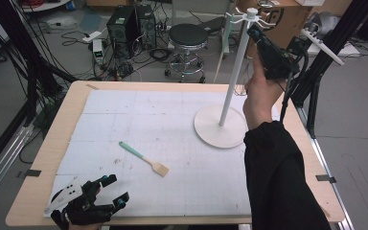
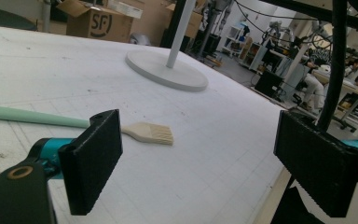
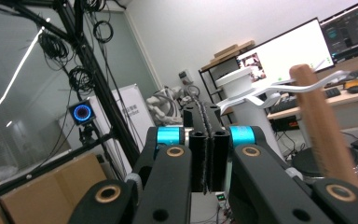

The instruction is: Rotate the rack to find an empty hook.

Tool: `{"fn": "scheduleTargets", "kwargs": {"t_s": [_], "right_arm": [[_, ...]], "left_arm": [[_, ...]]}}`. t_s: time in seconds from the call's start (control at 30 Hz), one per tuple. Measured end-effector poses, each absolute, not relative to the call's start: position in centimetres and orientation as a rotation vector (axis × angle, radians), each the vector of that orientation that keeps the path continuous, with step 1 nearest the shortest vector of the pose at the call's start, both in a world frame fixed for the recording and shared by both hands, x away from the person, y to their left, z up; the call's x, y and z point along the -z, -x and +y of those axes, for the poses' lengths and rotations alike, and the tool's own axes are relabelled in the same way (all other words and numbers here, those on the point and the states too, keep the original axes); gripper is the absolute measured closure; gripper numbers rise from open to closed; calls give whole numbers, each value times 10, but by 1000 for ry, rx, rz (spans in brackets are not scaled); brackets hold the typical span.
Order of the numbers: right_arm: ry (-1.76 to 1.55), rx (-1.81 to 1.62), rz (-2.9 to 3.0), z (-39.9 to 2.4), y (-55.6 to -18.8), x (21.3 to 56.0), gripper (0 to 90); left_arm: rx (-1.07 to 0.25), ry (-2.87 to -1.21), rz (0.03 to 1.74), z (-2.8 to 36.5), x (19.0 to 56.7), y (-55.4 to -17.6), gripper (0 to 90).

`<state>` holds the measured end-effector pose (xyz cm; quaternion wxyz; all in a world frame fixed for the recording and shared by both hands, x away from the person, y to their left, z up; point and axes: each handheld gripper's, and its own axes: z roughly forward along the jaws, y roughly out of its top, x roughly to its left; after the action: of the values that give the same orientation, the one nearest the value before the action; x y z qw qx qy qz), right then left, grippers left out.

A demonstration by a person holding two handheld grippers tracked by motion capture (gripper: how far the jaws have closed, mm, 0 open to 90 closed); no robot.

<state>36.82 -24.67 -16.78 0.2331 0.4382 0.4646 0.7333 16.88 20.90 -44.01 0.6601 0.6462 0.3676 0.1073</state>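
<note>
Matt white stand (image 1: 220, 128), wooden-looking brush (image 1: 144, 159)

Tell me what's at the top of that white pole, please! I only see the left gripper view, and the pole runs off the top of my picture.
Observer: The tall white round-based stand ends in a round cap with a ring of thin white hooks sticking out around it.
Operator: Is anything hanging up there?
Observer: Yes, a long brown wooden stick hangs down right beside one hook.
Operator: Where's the other gripper?
Observer: The right gripper is held up high by those hooks, with its jaws shut and nothing between them.
</note>
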Motion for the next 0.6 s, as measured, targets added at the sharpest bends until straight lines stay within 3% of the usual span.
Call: {"fn": "scheduleTargets", "kwargs": {"t_s": [0.3, 0.4, 0.5, 0.6], "right_arm": [[-1197, -2006, 1301, -247, -365, 174, 892], [-1215, -2002, 1304, -253, -360, 186, 697], [-1245, -1971, 1319, -258, -353, 200, 567], [-1230, -1948, 1344, -263, -345, 214, 507]], "left_arm": [[-243, -1464, 830, 209, 440, -172, 159], [-247, -1464, 832, 209, 441, -174, 158], [-238, -1465, 833, 206, 441, -176, 158], [-231, -1469, 828, 203, 441, -178, 159]]}}
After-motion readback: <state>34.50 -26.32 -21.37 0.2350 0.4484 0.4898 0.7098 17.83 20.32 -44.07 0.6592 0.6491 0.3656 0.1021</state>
